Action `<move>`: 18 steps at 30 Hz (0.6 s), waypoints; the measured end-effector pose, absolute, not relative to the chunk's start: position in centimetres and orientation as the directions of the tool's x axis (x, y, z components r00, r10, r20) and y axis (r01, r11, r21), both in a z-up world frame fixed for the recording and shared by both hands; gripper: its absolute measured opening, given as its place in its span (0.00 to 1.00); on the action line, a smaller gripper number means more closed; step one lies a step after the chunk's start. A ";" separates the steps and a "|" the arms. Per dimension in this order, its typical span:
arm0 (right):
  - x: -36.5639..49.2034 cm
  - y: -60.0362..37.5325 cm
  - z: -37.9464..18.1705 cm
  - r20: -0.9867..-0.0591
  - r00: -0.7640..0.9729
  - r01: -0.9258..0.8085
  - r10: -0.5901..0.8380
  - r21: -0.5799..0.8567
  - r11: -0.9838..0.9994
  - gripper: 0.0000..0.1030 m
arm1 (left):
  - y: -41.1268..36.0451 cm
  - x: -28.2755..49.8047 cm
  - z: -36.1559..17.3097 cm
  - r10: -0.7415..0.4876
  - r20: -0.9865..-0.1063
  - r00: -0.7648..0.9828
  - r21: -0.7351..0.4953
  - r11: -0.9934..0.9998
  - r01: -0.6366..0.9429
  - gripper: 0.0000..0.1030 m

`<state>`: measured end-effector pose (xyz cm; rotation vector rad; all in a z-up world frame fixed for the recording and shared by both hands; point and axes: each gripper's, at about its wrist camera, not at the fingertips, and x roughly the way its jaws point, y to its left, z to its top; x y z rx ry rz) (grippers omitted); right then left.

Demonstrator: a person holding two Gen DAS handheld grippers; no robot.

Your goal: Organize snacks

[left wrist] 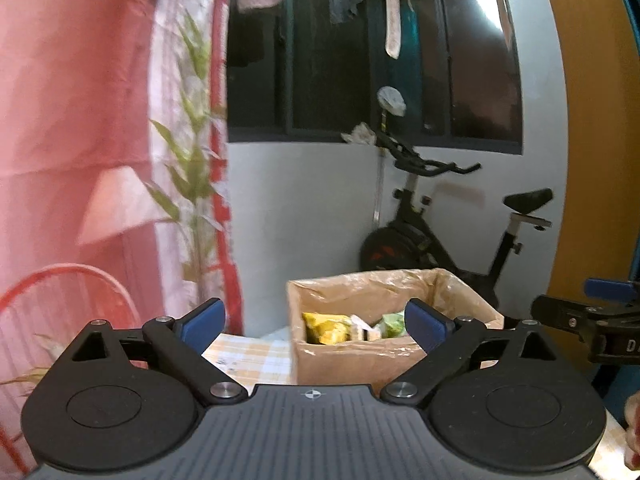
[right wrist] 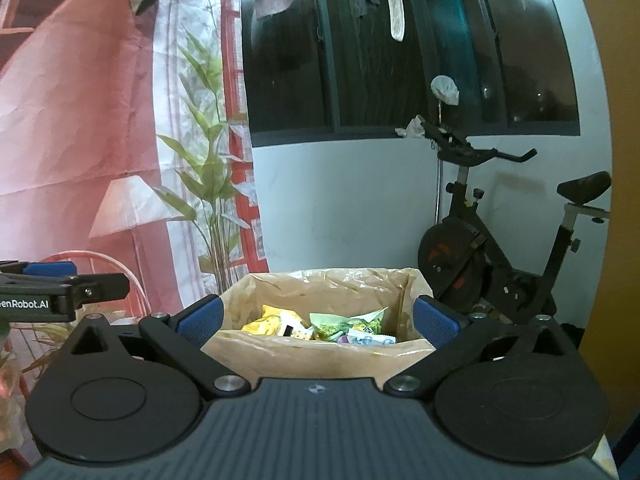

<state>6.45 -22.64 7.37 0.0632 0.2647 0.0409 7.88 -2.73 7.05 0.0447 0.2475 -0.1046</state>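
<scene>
The left gripper (left wrist: 316, 322) was wide open and held nothing. The right gripper (right wrist: 316, 320) was wide open too, with nothing between its blue pads (right wrist: 200, 318). Both pointed at a cardboard box (right wrist: 320, 354) just in front of them. The box stood on a table with a checked cloth (left wrist: 248, 356). Snack packets (right wrist: 320, 326) lay inside the box, yellow ones and green ones. An exercise bike (right wrist: 500, 248) stood behind the box, by the white wall.
</scene>
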 end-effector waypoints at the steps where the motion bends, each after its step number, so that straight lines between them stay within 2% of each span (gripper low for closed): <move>1: 5.8 -22.4 7.6 -0.255 0.966 -0.028 0.045 0.068 0.997 1.00 | -2.7 7.1 7.4 -0.088 -0.234 0.968 0.037 0.994 0.099 0.95; 9: 2.1 -21.5 8.7 -0.246 0.968 -0.022 0.044 0.092 0.995 1.00 | -2.6 4.1 9.6 -0.064 -0.177 0.982 0.059 0.995 0.075 0.95; 18: 1.2 -21.3 9.2 -0.240 0.970 -0.014 0.036 0.091 0.996 1.00 | -2.8 3.3 9.7 -0.074 -0.169 0.983 0.060 0.995 0.085 0.95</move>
